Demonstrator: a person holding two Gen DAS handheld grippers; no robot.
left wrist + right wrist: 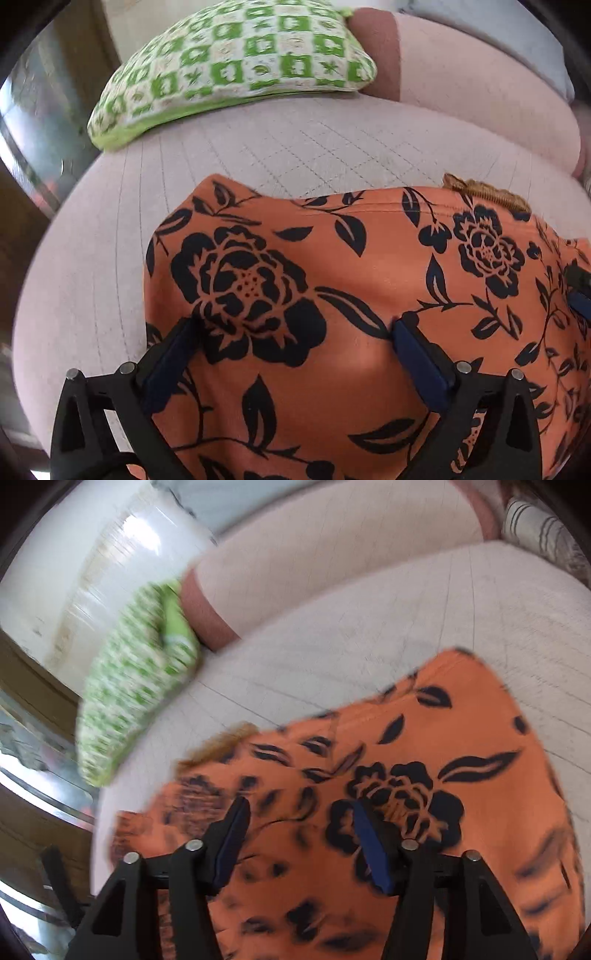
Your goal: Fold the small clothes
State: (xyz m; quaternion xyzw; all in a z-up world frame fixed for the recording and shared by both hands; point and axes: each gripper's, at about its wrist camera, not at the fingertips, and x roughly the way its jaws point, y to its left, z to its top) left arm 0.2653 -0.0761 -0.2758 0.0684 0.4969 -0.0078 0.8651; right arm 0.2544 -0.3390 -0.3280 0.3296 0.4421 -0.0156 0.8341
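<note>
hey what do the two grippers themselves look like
Both look alike. The left gripper and right gripper each have two matte black angular plastic fingers with triangular cut-outs, round silver pins at the joints, and flat navy-blue pads inside the tips. No markings or sleeves show.

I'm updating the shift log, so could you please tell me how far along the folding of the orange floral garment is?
Done: the orange floral garment lies spread on the pale quilted cushion, its far edge looking doubled over. In hand: the left hand-held gripper and right hand-held gripper hover over it, jaws open, gripping nothing. Left: it remains broad, so more folds seem needed. The green checked pillow sits clear.
</note>
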